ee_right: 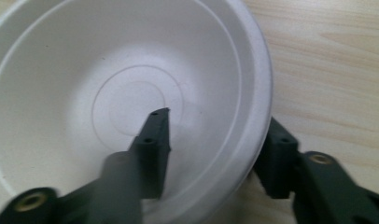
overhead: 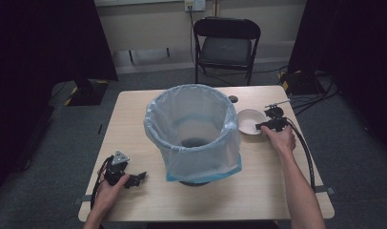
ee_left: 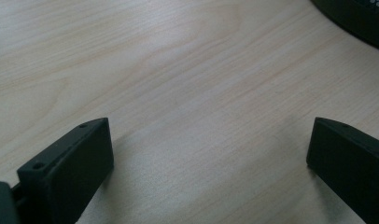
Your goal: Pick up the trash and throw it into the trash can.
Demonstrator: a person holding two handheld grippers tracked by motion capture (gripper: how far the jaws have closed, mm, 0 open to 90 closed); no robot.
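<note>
White paper bowl (overhead: pixel 249 121) sitting upright, empty, on table at 3 o'clock of bag-lined bin, just beside it.

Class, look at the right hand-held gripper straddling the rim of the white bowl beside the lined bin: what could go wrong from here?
1. The right hand-held gripper has one jaw inside the white bowl and one outside, near its edge; a thin-rim grip might slip or tilt.
2. The bag-lined bin stands close by; lifting could snag its liner.
</note>
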